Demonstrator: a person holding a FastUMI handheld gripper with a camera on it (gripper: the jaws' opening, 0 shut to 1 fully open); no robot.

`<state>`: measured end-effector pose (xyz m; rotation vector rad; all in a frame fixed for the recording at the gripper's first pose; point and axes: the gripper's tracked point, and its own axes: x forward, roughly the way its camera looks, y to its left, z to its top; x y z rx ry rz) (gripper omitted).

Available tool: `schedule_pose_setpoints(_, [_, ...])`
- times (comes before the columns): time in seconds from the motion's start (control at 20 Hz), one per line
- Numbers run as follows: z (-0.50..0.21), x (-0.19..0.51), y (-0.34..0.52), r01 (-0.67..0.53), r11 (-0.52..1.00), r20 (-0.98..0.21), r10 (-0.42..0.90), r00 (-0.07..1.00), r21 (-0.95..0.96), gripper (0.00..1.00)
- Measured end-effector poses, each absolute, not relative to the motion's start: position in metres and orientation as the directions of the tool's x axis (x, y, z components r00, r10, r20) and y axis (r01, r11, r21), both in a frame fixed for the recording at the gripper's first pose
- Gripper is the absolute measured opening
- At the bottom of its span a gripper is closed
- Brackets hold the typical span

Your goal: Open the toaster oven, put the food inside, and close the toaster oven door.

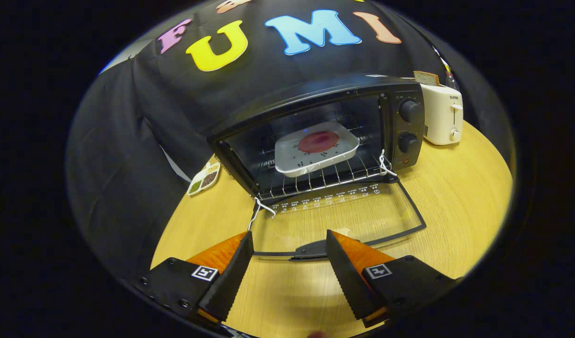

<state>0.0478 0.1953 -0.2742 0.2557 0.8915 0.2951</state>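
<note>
Toaster oven [315,136] open, white dish of food [315,149] already on its rack; only the glass door [343,211], lying flat, remains. Tongs [289,244] spread wide, empty, near its handle [310,250].

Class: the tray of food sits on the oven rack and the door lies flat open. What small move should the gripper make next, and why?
Probably ease the open gripper forward and close on the door handle, which lies between its fingertips. The tray is already on the rack inside the toaster oven, so only lifting the door shut remains.
</note>
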Motion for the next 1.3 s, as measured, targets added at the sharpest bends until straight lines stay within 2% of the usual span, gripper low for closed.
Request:
schedule_pose_setpoints(0.45, [-0.325, 0.017, 0.176, -0.218, 0.959, -0.857, 0.261, 0.445, 0.179, 0.98])
schedule_pose_setpoints(0.85, [-0.34, 0.024, 0.167, -0.139, 0.982, -0.884, 0.178, 0.431, 0.129, 0.96])
schedule_pose_setpoints(1.3, [-0.326, 0.023, 0.166, -0.148, 0.987, -0.864, 0.123, 0.488, 0.057, 0.95])
